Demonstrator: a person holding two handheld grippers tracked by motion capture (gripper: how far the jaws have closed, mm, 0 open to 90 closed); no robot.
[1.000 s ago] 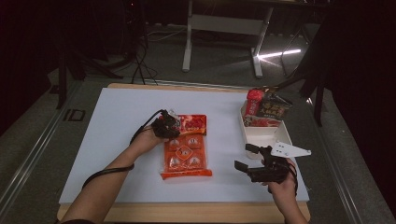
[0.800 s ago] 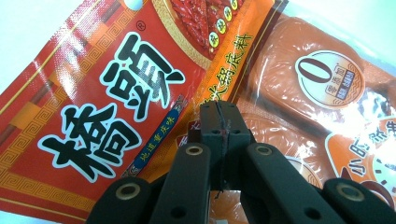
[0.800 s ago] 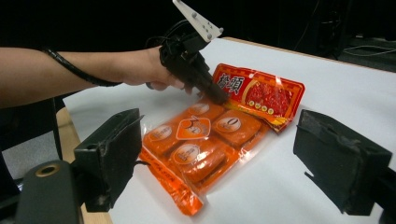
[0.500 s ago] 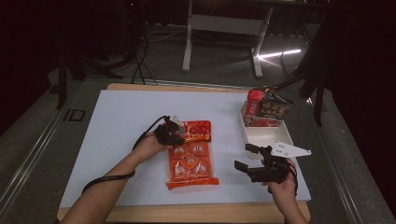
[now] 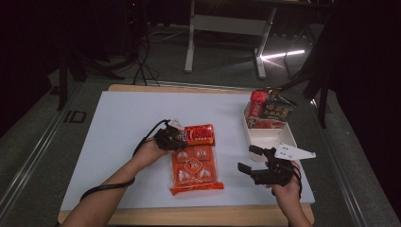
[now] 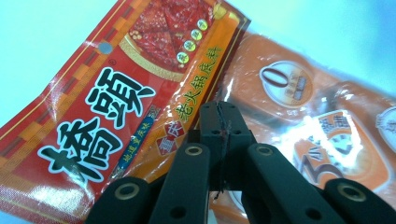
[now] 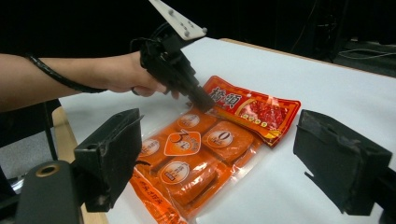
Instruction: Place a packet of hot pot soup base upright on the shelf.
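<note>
Red hotpot-base packet [image 5: 199, 134] lies mid-counter, overlapping the far end of the orange multipack [image 5: 194, 169], and we have our left gripper [image 5: 171, 138] with fingers pressed together at its near edge, our right gripper [image 5: 257, 163] fingers spread apart, empty, near the white bin [image 5: 267, 137], so moving it looks barely begun.

Both grippers are matte black: the left gripper [image 6: 219, 135] has slim linked bars with brass-ringed rivets, the right gripper [image 7: 219, 154] has blocky pads. Each carries a pale three-cornered plate and a black cable.
</note>
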